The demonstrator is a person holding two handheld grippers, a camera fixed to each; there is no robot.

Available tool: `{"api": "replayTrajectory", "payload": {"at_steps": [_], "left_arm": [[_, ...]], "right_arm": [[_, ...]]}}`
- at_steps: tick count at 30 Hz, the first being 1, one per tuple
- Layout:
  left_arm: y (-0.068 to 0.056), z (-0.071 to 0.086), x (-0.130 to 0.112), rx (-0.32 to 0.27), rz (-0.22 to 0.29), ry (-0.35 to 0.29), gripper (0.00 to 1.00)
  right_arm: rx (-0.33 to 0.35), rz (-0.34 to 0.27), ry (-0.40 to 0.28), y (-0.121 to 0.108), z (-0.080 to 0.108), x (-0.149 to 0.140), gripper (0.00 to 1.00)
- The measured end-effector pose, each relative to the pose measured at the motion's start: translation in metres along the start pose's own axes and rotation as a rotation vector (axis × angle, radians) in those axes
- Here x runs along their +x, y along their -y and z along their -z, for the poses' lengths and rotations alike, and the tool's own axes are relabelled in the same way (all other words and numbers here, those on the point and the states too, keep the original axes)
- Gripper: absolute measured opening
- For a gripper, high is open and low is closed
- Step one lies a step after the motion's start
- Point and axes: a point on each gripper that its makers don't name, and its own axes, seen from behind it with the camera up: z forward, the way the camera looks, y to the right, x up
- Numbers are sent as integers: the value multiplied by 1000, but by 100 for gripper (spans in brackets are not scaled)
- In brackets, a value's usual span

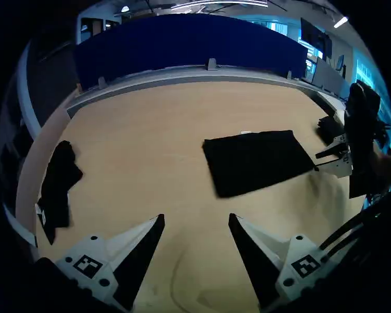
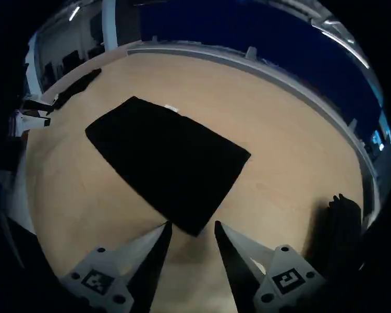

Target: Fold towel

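Black on pale wood: a flat black rectangular towel [image 2: 169, 161] lies spread on the light wooden table [image 1: 143, 130], and the right gripper [image 2: 193, 224] is right on top of the action. In the right gripper view the cloth's nearest corner points straight into the gap between the parted jaws, just at their tips, with the towel's long axis running away from them, forward and to the left. Those jaws stand released and press on nothing; the corner sits at the mouth, not pinched. Over in the left gripper view, the left gripper [image 1: 196, 216] hangs well apart from the towel [image 1: 258, 161], jaws spread wide and empty. There the cloth lies ahead and off to the right of the jaws, its long side running crosswise to them. The right gripper [image 1: 333, 156] shows beyond the towel's far short edge, just beside it. So the right one is clearly the nearer, and the likely opening move is a pinch on that near corner, while the left one must travel forward and rightward to reach an edge. A crumpled black cloth [image 1: 57, 182] lies far to the left of the left jaws, out of play.
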Motion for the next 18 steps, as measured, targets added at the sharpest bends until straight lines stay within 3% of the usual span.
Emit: {"api": "replayTrajectory", "payload": {"at_steps": [4, 12, 14, 18], "left_arm": [[3, 5, -3, 5, 14, 0, 91], [6, 13, -11, 11, 31, 5, 91], [7, 14, -13, 14, 34, 7, 91], [8, 15, -15, 16, 38, 9, 91]], "right_arm": [[12, 6, 19, 2, -4, -4, 47], [27, -3, 46, 1, -9, -12, 44], [31, -3, 52, 1, -10, -14, 32], [40, -10, 55, 1, -10, -14, 21]]}}
